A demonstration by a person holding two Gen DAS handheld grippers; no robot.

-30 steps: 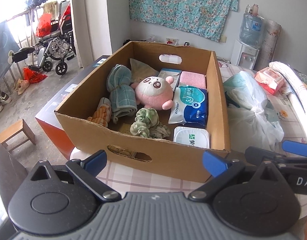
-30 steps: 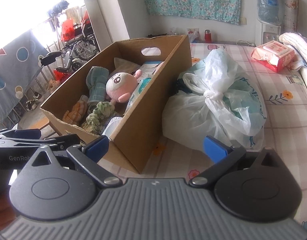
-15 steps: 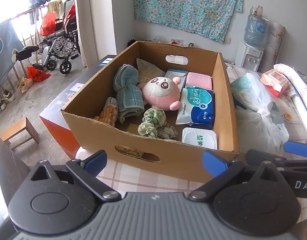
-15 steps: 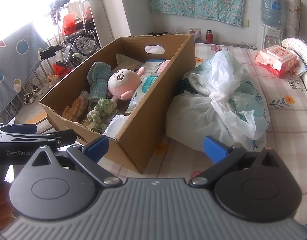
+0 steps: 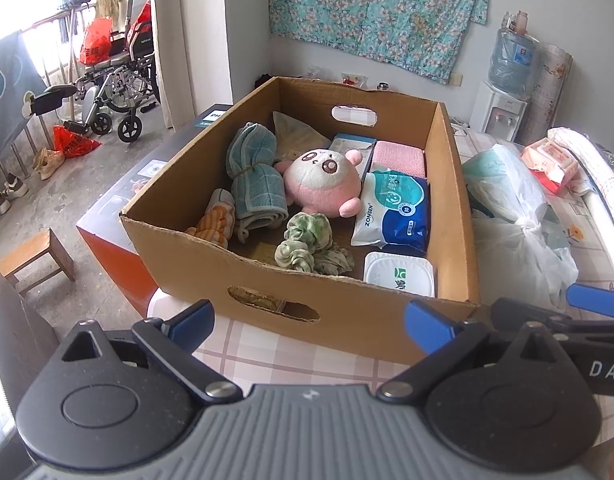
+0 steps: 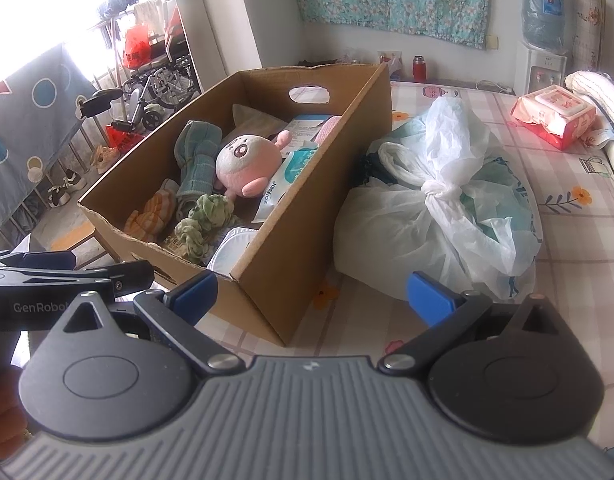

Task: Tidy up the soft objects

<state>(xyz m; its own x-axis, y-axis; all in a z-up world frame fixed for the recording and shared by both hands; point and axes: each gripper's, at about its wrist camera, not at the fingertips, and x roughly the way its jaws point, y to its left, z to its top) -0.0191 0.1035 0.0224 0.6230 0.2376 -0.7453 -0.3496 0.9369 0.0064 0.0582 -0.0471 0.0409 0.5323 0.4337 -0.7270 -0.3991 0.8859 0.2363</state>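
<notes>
A cardboard box stands on the checked tablecloth. Inside lie a pink plush toy, a rolled teal towel, a knotted green cloth, an orange striped cloth, wipes packs and a pink cloth. My left gripper is open and empty, held before the box's near wall. My right gripper is open and empty, near the box's front right corner.
A knotted white plastic bag lies right of the box. A red-pink wipes pack and a rolled mat sit at the far right. A wheelchair, a wooden stool and a water dispenser stand around.
Both grippers have pulled back and risen a little, so the box sits lower and farther in both views. Both stay open and empty.
</notes>
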